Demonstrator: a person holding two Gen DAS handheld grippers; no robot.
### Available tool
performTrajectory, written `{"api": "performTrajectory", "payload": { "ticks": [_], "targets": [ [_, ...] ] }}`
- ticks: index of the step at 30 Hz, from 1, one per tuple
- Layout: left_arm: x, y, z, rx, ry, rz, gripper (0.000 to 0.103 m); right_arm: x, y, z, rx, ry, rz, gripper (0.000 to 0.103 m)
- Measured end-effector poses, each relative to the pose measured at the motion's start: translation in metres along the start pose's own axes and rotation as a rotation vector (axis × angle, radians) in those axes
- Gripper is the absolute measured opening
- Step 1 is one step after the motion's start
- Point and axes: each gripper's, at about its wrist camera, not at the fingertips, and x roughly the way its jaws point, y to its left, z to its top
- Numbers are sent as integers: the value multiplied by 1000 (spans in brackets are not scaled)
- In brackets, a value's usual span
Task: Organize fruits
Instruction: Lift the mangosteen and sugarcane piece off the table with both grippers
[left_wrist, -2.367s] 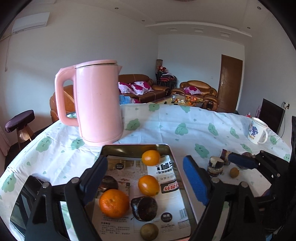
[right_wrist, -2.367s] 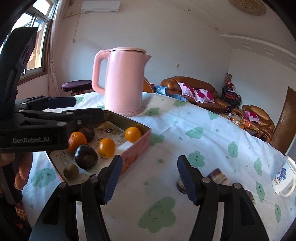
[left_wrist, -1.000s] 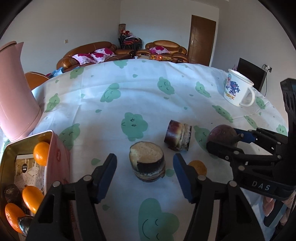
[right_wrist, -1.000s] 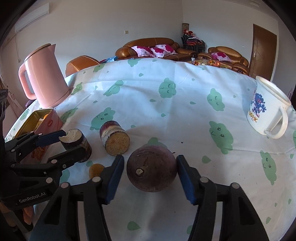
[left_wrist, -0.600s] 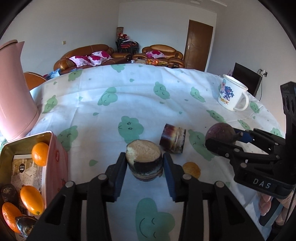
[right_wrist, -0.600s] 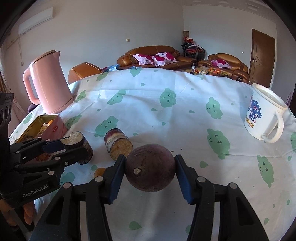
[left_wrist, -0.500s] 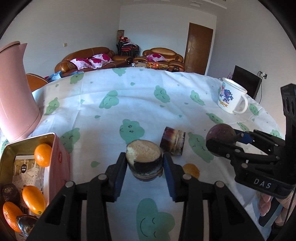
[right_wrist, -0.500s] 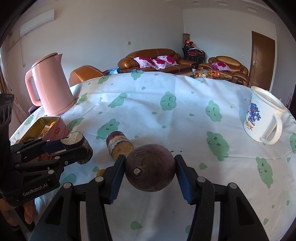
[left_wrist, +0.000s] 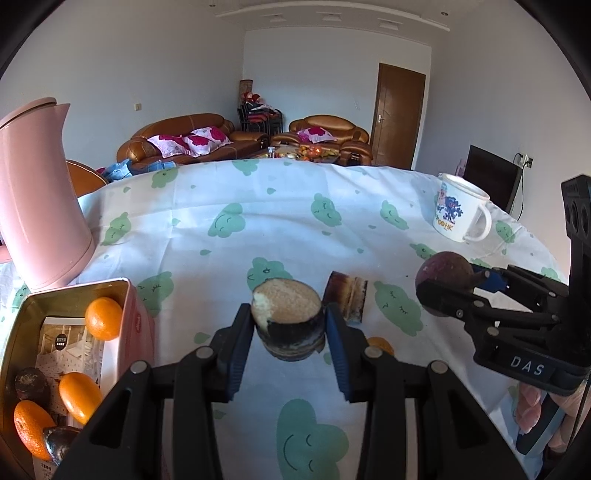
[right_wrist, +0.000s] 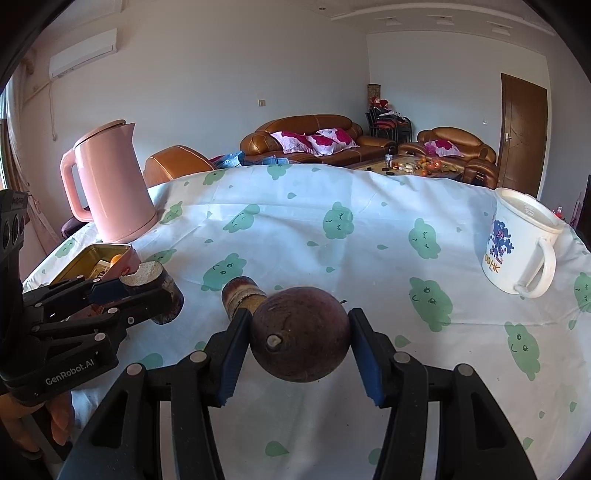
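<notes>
My left gripper is shut on a short sugarcane chunk with a pale cut top, held above the tablecloth. My right gripper is shut on a round dark purple passion fruit, also lifted. Each gripper shows in the other's view: the right one with the passion fruit, the left one with the chunk. A second sugarcane chunk lies on the cloth, and a small orange lies partly hidden beside it. A pink tin at left holds several oranges and dark fruits.
A pink kettle stands behind the tin at far left. A white printed mug stands at the right of the table. The round table has a white cloth with green cloud prints. Sofas and a door are far behind.
Both grippers closed on their fruit about a second ago, the left on the sugarcane chunk, the right on the passion fruit. Since then both have lifted slightly.
</notes>
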Motion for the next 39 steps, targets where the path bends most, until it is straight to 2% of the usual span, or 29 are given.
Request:
{"api": "performTrajectory", "payload": {
  "ticks": [39],
  "targets": [
    [-37, -9, -5, 38, -196, 67, 41, -32, 6, -5, -31, -172, -16, 55]
  ]
}}
